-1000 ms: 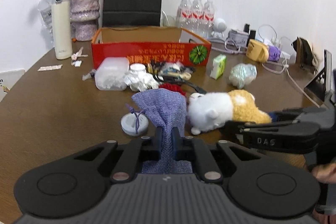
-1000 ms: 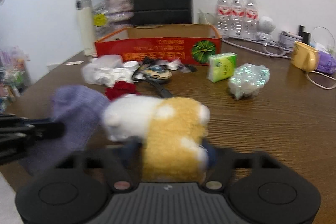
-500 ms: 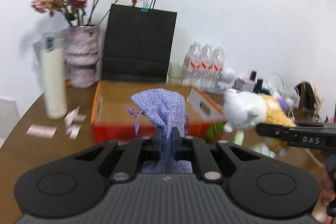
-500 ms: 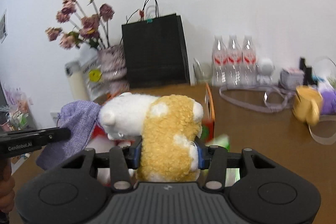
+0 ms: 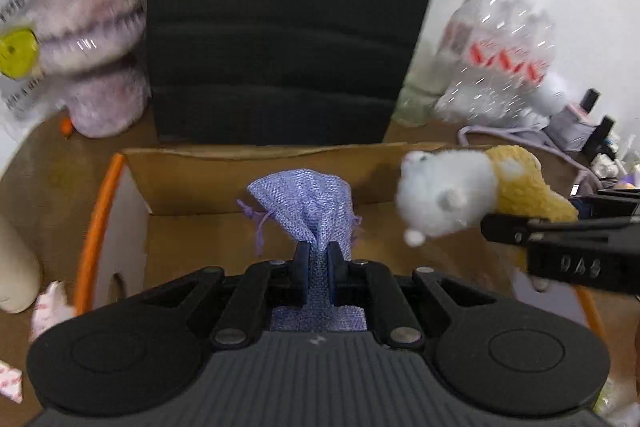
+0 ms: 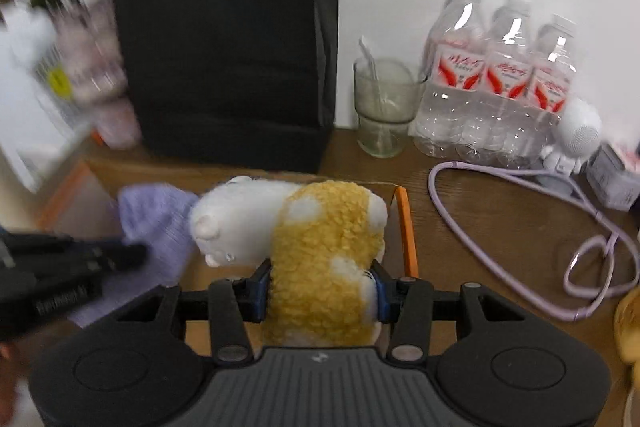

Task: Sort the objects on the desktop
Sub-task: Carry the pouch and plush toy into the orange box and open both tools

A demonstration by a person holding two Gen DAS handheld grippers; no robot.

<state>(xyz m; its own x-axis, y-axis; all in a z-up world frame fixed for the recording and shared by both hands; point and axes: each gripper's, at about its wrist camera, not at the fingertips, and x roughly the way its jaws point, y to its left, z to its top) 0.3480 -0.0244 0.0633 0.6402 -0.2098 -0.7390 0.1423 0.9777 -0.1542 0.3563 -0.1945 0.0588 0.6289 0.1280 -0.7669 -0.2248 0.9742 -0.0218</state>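
Desktop clutter in play comes down to two soft things, both held up over an open cardboard box with an orange rim. The left tool has its jaws nearly together, pinching the neck of a small lilac woven drawstring pouch, whose gathered body stands up above the fingertips, over the brown inside of the box. The right tool is part-way open and clamped on the yellow rear half of a fluffy white-and-yellow plush animal; its white head points to the left, towards the pouch, and it hangs over the box's right end, just inside the orange edge.

Behind the box, on the brown wooden worktop, stands a tall black paper bag. To its right are a clear glass tumbler, three plastic water bottles with red labels and a looped lilac cable.
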